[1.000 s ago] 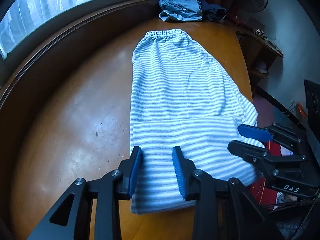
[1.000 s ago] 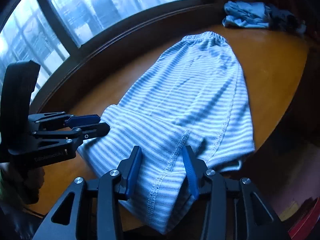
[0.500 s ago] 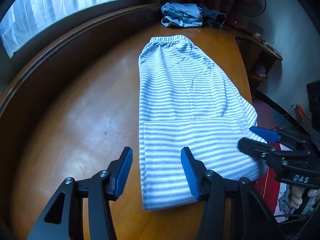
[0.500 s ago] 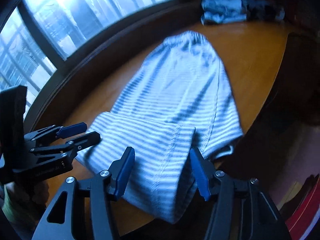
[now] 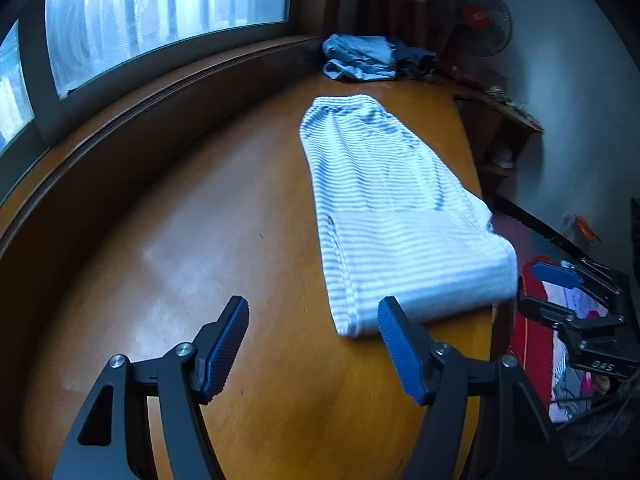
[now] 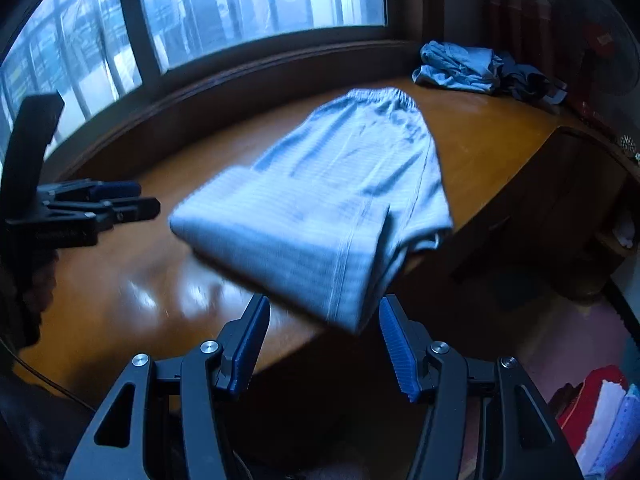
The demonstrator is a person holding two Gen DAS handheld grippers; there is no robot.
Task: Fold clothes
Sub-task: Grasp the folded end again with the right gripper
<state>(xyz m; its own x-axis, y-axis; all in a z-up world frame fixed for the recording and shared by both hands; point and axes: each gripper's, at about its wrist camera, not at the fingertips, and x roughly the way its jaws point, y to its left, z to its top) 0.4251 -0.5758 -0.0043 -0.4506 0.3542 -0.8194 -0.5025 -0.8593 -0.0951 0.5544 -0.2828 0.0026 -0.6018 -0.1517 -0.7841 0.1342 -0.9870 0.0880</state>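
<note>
- The striped shorts (image 5: pixel 384 208) lie flat on the wooden worktop (image 5: pixel 208 240), the near end folded back over the middle, the elastic waistband at the far end.
- The right side of the shorts reaches the edge of the worktop and hangs a little over it.
- The left gripper (image 5: pixel 312 344) is just before the near left corner of the shorts, jaws wide open, holding nothing.
- The right gripper (image 6: pixel 324 336) is at the near right corner of the shorts, jaws wide open and empty.
- Beyond the waistband a pile of blue clothes (image 5: pixel 360 58) sits near the window (image 5: pixel 160 12).
</note>
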